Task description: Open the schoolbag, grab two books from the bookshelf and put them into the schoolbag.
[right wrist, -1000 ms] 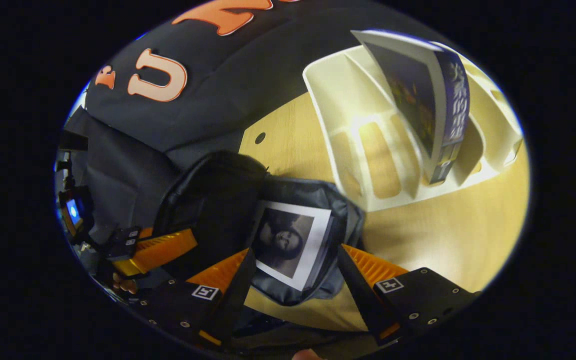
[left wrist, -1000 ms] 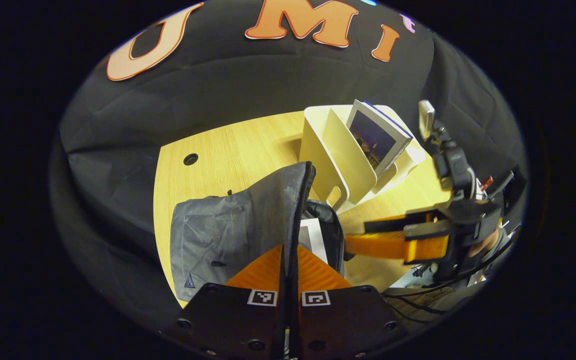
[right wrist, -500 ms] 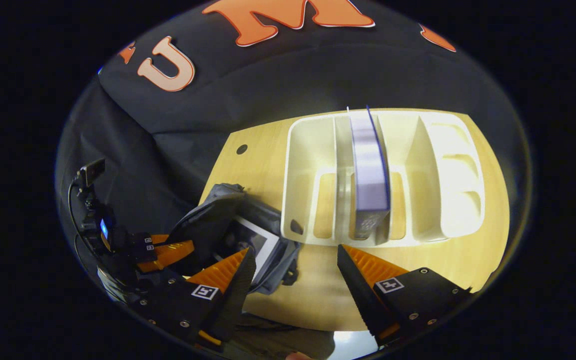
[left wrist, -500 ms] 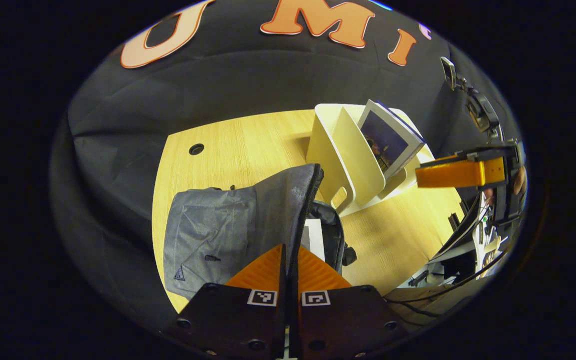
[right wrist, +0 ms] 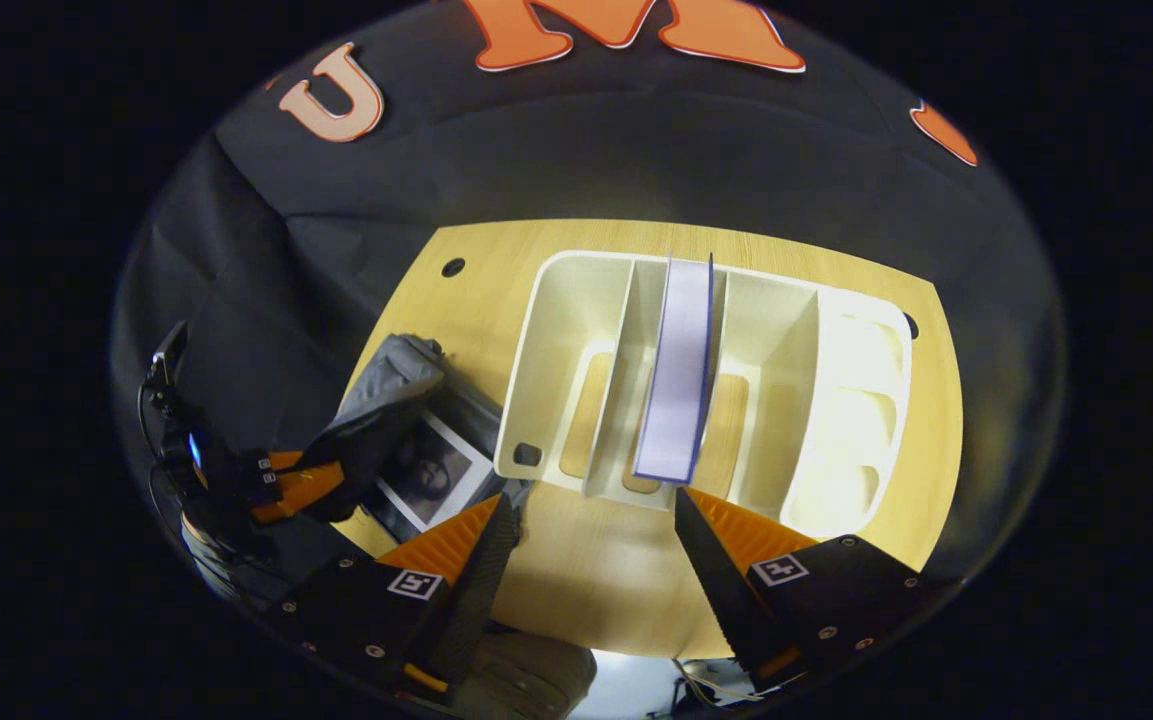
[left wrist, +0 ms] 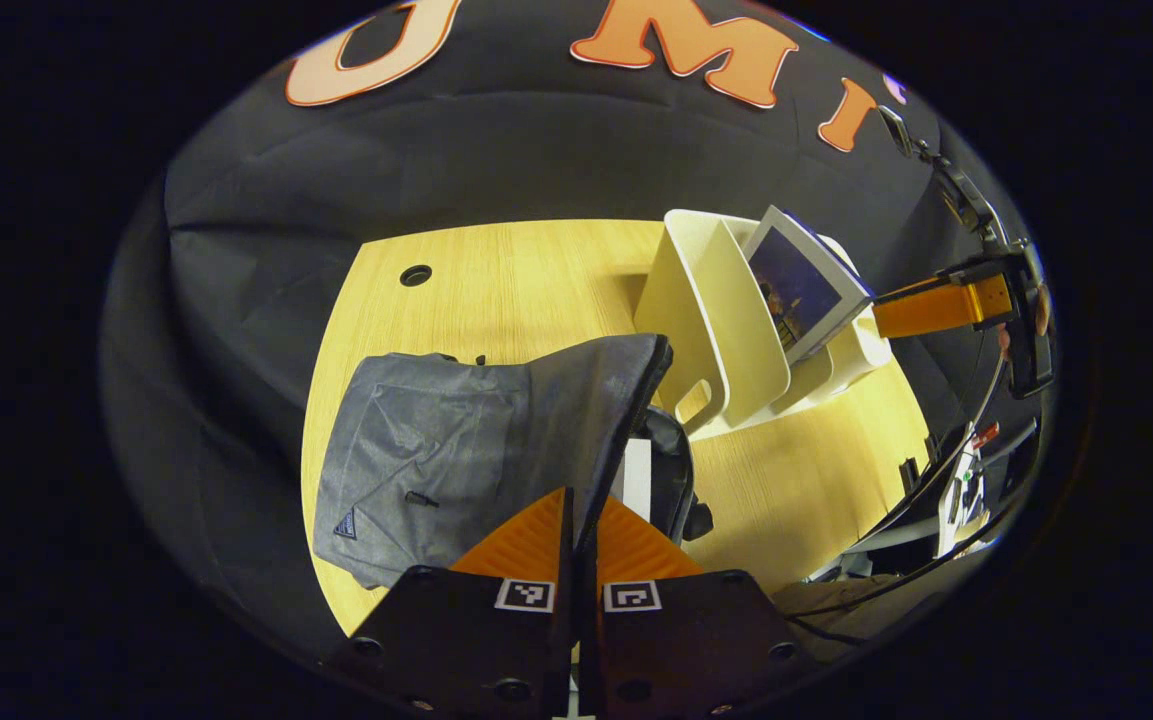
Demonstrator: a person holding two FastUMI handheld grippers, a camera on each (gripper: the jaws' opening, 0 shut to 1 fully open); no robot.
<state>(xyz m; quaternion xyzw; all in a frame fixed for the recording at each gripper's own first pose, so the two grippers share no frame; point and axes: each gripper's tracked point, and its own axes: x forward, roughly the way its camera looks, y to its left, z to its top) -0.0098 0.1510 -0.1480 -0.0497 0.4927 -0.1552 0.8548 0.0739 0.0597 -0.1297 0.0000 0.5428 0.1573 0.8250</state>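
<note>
On the pale wooden table (left wrist: 496,290), the left gripper (left wrist: 578,515) is pinching the raised flap of the grey fabric schoolbag (left wrist: 436,440), keeping its mouth open over the first book (right wrist: 431,475), while the right gripper (right wrist: 591,520), fingers spread and empty, is facing the remaining blue-edged book (right wrist: 678,380) upright in the cream plastic bookshelf (right wrist: 861,400).

The left gripper view sits low and close behind the bag (left wrist: 456,440), facing the wall. The right gripper view looks down from higher, facing the shelf (right wrist: 706,380). Both share bag, shelf and table (right wrist: 596,570).
</note>
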